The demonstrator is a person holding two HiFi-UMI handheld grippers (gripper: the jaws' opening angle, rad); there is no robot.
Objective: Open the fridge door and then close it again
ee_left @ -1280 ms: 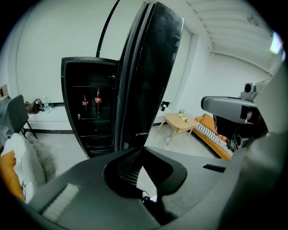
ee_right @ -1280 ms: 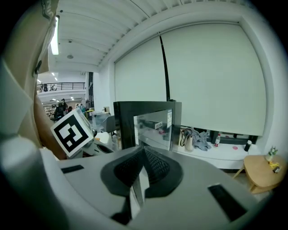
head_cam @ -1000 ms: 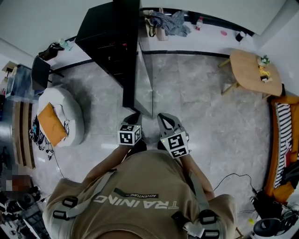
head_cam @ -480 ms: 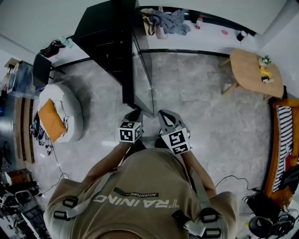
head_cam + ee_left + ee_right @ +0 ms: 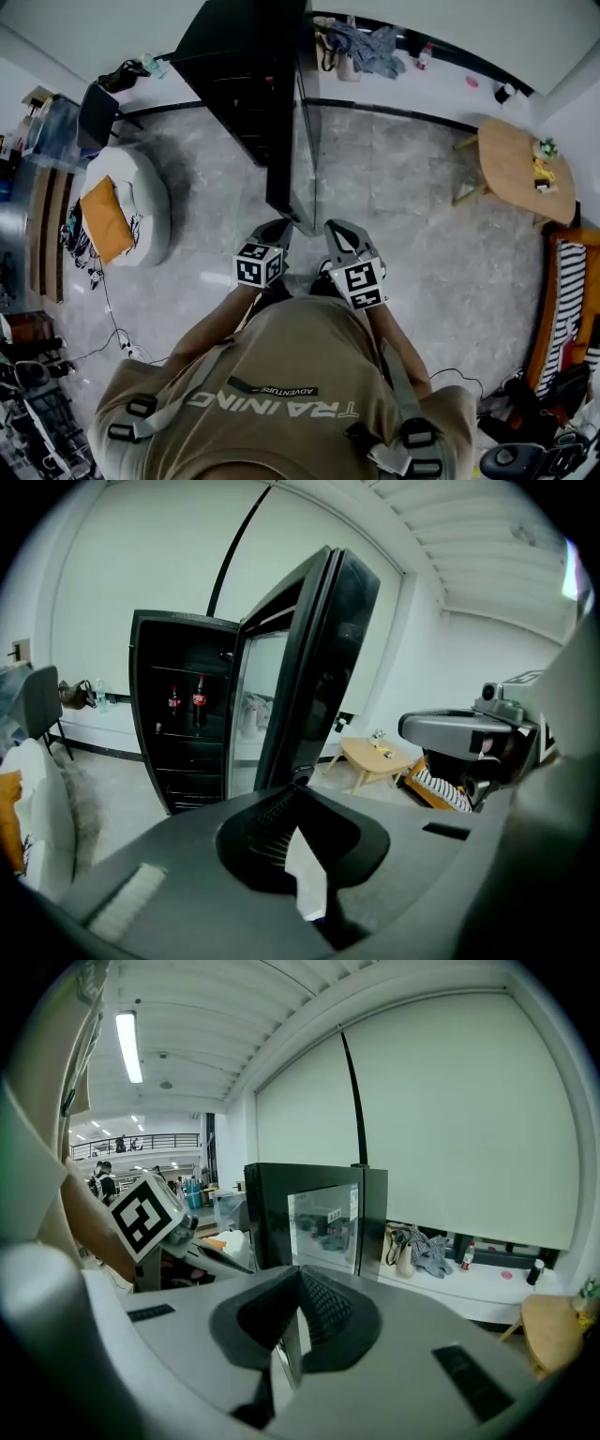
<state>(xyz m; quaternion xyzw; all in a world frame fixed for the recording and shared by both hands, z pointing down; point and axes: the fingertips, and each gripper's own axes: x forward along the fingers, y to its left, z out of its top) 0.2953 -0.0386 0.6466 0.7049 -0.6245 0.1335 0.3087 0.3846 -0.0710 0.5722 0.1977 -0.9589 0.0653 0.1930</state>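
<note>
Scene: Seen from above, a person stands on a grey tiled floor (image 5: 422, 244) facing a tall black fridge (image 5: 234, 66), with a handheld gripper in each hand.
Fridge door: The glass-fronted fridge door (image 5: 304, 159) stands wide open, swung out toward the person, with its free edge nearest them. Two cola bottles (image 5: 186, 701) show on a shelf inside.
Left gripper: The left gripper (image 5: 271, 232) has its jaws clenched together with nothing between them. Its tip is just beside the door's lower free corner, on the inner side. I cannot tell whether it touches the door.
Right gripper: The right gripper (image 5: 338, 234) is also closed and empty. It is near the same free edge, on the outer glass side.
Step in hand: The door looks fully open, so closing it appears to be what remains.
Doing it well: Press the closed right jaws on the outer face near the free edge, where leverage is best. Push in a steady arc toward the cabinet and ease off at the end so the bottles stay put.
In the way: The left gripper sits on the closing side and should move clear first. The floor in the door's path shows no obstacle.
Around: A white beanbag (image 5: 141, 192) with an orange cushion (image 5: 105, 230) is at the left. A round wooden table (image 5: 516, 164) is at the far right. Clothes and bags (image 5: 370, 47) lie on the wall ledge.
</note>
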